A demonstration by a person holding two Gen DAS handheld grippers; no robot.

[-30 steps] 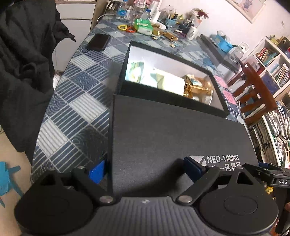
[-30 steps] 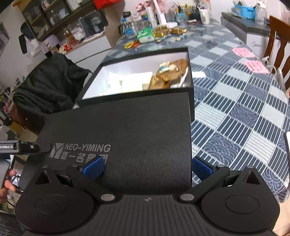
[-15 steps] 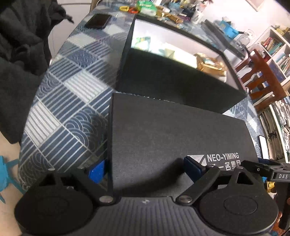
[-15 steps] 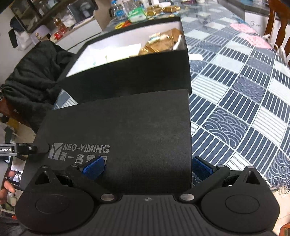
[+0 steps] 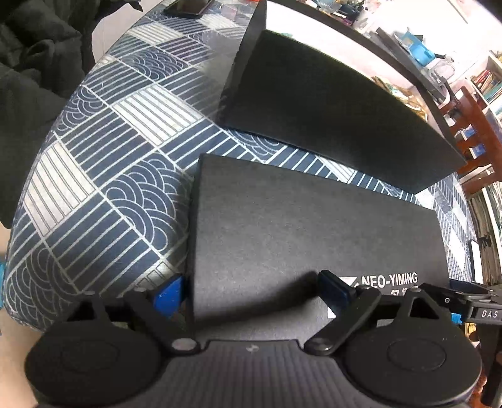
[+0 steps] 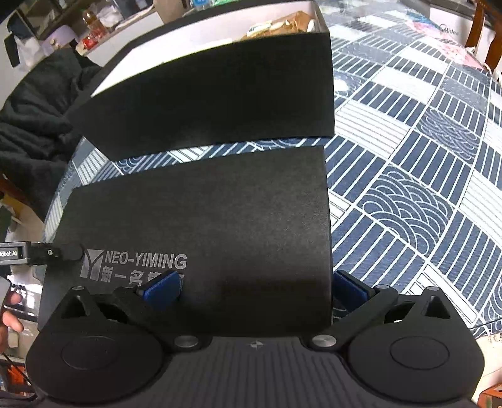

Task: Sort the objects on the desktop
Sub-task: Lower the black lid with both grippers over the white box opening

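Now the black lid (it says NEO-YIMING in silver) sits low over the near edge of the desk, just in front of the big black box. The left gripper pinches the lid's left end between its blue pads, and the right gripper pinches the right end the same way. Gold packets peek out of the box.

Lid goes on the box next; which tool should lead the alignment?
Right, probably. Both tools hold the lid, but at the right tool the lid's edge nearly lines up with the box near corner; at the left tool it sits offset outward.
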